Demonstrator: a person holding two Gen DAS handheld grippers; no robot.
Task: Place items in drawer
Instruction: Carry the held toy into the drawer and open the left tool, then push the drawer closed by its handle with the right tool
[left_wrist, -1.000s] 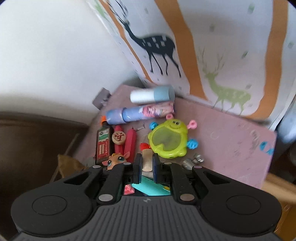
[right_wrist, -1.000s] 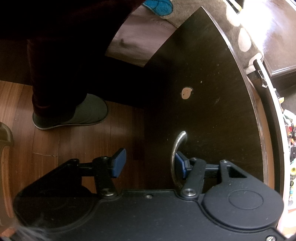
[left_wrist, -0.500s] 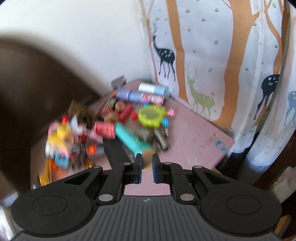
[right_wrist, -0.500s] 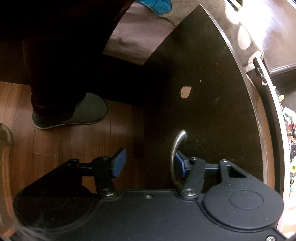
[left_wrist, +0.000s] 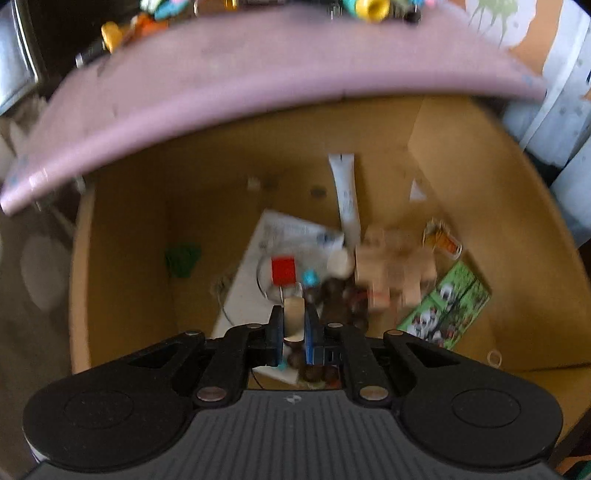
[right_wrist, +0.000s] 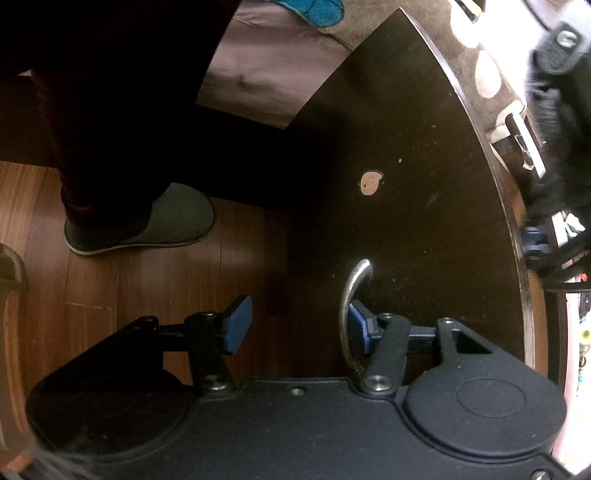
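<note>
My left gripper (left_wrist: 294, 313) is shut on a small flat beige piece (left_wrist: 294, 321) and points down into the open wooden drawer (left_wrist: 125, 229). Below it lie a white paper (left_wrist: 273, 236), a red square (left_wrist: 283, 270), a white tube (left_wrist: 347, 192), a wooden block figure (left_wrist: 391, 269) and a green panda box (left_wrist: 447, 306). In the right wrist view my right gripper (right_wrist: 297, 324) is open. Its right finger is hooked behind the curved metal handle (right_wrist: 349, 291) of the dark drawer front (right_wrist: 424, 221), and its left finger hangs free.
The pink tabletop (left_wrist: 258, 70) overhangs the drawer's far side, with several toys (left_wrist: 369, 7) along its edge. A person's foot in a grey slipper (right_wrist: 147, 225) stands on the wooden floor (right_wrist: 92, 295) left of the drawer front. A blurred black shape (right_wrist: 554, 155) hangs over the drawer's right edge.
My left gripper, still shut on the beige piece, swung away from the toys on the pink top and dropped over the open drawer. The right gripper stayed at the handle.
</note>
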